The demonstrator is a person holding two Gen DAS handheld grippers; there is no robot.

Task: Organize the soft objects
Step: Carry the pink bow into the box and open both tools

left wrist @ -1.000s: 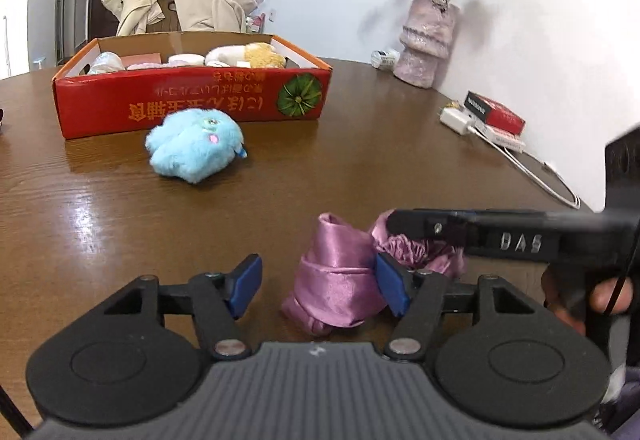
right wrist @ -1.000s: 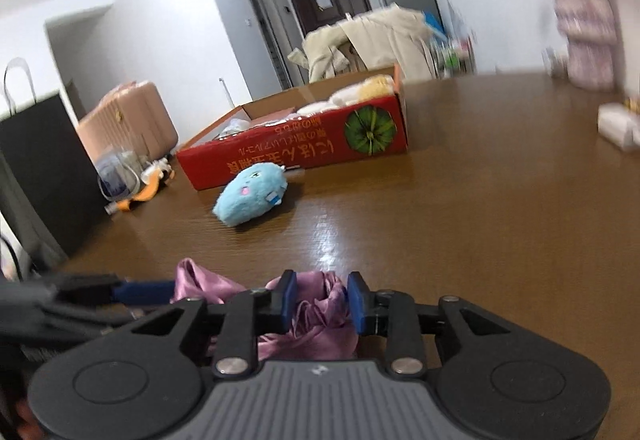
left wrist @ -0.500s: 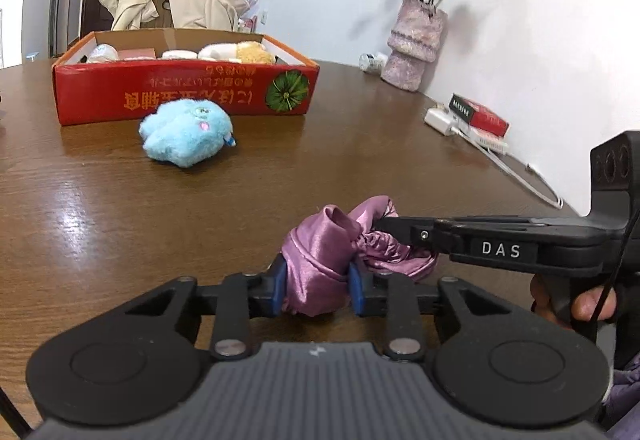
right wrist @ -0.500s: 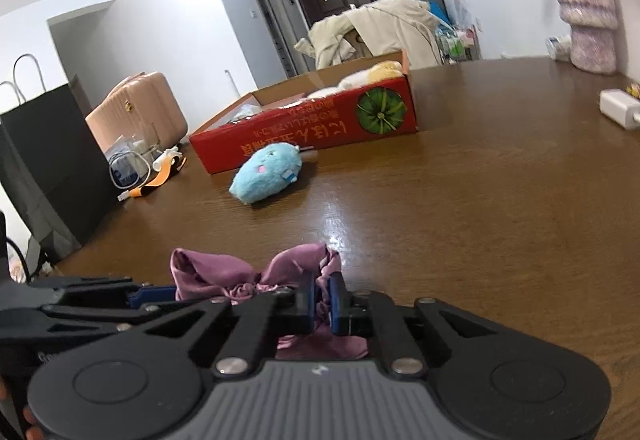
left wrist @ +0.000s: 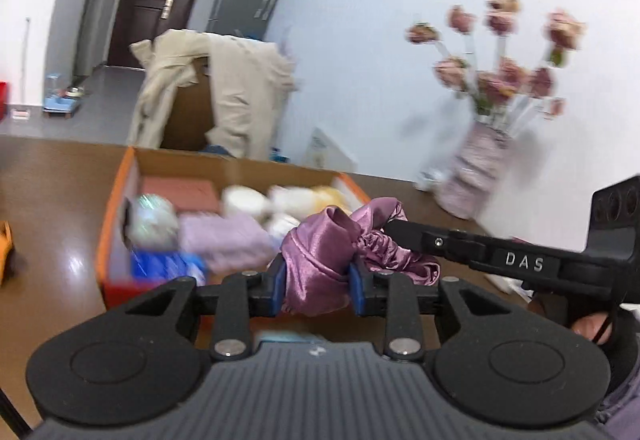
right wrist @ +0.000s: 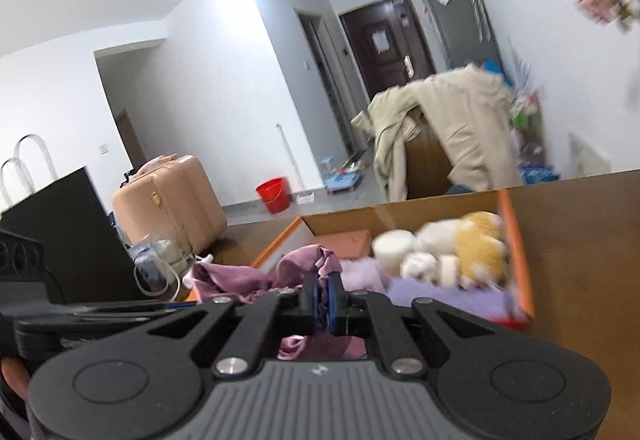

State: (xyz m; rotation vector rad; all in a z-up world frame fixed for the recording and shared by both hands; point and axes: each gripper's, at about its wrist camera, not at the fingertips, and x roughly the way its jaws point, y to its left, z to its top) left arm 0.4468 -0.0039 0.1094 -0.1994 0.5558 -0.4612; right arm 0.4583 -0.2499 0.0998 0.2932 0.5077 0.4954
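A purple satin cloth (left wrist: 324, 244) is held in the air by both grippers, near the open red cardboard box (left wrist: 120, 199). My left gripper (left wrist: 318, 286) is shut on one bunched end of it. My right gripper (right wrist: 323, 298) is shut on the other end (right wrist: 296, 270); its fingers reach in from the right in the left wrist view (left wrist: 424, 236). The box holds several soft things: a lilac towel (left wrist: 224, 240), white and yellow plush pieces (right wrist: 452, 248), a pink item (left wrist: 176, 191).
The box (right wrist: 516, 240) stands on a brown wooden table (right wrist: 580, 240). A vase of dried flowers (left wrist: 476, 167) stands at the right by the wall. A chair with a beige coat (left wrist: 216, 95) is behind the table. A black bag (right wrist: 60, 224) is at the left.
Both grippers closed on the purple cloth and lifted it off the table, carrying it forward to the box. The blue plush toy has dropped out of view.
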